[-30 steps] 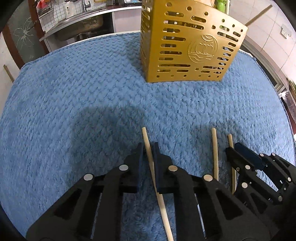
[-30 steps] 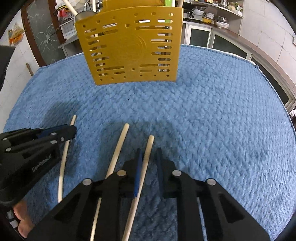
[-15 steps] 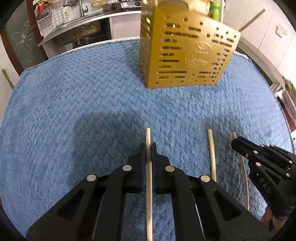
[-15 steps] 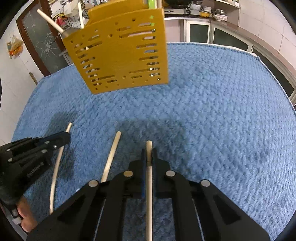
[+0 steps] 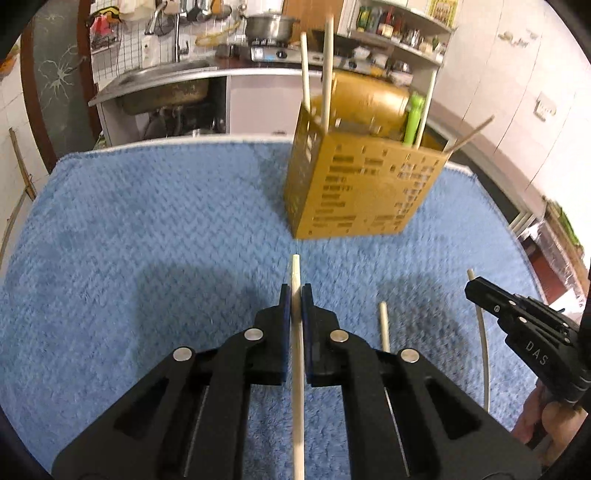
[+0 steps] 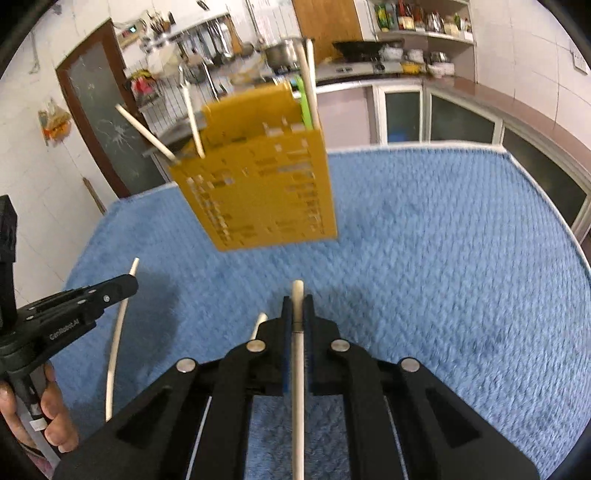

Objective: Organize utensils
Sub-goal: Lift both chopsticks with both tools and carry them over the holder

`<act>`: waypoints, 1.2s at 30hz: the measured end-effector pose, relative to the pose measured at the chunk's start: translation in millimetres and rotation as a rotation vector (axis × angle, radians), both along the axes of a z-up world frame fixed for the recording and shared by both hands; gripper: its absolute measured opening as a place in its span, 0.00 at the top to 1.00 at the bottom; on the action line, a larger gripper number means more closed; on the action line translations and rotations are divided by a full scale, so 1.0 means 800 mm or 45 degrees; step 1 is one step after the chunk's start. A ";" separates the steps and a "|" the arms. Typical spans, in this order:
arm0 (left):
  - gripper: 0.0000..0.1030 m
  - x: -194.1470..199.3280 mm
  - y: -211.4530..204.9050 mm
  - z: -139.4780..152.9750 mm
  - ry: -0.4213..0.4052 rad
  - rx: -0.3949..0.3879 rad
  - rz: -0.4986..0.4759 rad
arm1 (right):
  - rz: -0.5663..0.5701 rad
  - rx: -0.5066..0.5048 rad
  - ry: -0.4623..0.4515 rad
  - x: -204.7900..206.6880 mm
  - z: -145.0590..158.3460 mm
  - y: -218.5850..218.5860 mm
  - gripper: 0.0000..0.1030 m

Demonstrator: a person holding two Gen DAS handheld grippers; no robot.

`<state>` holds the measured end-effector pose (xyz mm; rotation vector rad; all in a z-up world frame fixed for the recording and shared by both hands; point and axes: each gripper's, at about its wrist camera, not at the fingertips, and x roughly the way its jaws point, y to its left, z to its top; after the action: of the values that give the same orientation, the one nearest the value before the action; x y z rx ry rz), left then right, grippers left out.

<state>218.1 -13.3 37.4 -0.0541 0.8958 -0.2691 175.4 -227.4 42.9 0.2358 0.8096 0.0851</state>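
A gold perforated utensil holder (image 5: 362,192) (image 6: 266,195) stands on the blue towel (image 5: 147,240), with several pale sticks and a green utensil (image 5: 413,118) upright in it. My left gripper (image 5: 294,291) is shut on a pale wooden chopstick (image 5: 295,266), held above the towel and pointing at the holder. My right gripper (image 6: 297,302) is shut on a second chopstick (image 6: 297,288), also lifted. Each gripper shows in the other's view, the right gripper (image 5: 471,286) at the right edge and the left gripper (image 6: 131,284) at the left edge. A third chopstick (image 5: 384,325) (image 6: 258,321) lies on the towel between them.
The towel (image 6: 443,258) covers the whole table. Behind it run a kitchen counter with a sink (image 5: 162,88), a stove with a pot (image 5: 269,26) and shelves of bottles (image 6: 413,18). A hand (image 6: 51,413) grips the left tool's handle.
Both grippers have shut on their chopsticks and lifted them off the towel. Both views have tilted up, so the holder's top and the kitchen behind it now show.
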 end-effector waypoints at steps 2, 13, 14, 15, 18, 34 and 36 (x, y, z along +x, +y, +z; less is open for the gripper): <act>0.96 -0.003 0.002 0.011 -0.019 -0.022 -0.012 | 0.015 0.013 -0.045 0.000 0.013 -0.004 0.94; 0.96 -0.009 0.000 0.045 -0.120 -0.072 -0.027 | 0.037 0.056 -0.235 -0.005 0.046 -0.014 0.94; 0.96 -0.009 0.000 0.048 -0.130 -0.075 -0.025 | 0.035 0.053 -0.242 -0.005 0.048 -0.015 0.94; 0.96 -0.009 0.000 0.051 -0.141 -0.076 -0.026 | 0.041 0.058 -0.262 -0.006 0.052 -0.016 0.94; 0.96 -0.010 0.000 0.063 -0.189 -0.073 -0.023 | 0.038 0.044 -0.298 -0.007 0.060 -0.018 0.94; 0.96 -0.016 -0.013 0.153 -0.378 -0.066 -0.061 | 0.061 0.022 -0.444 0.014 0.095 -0.031 0.94; 0.96 -0.013 -0.014 0.160 -0.391 -0.068 -0.056 | 0.056 0.018 -0.455 0.017 0.098 -0.030 0.94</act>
<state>207.9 -24.5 165.1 -0.0416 0.5852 -0.3326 188.8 -251.2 121.3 0.2087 0.4584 0.1695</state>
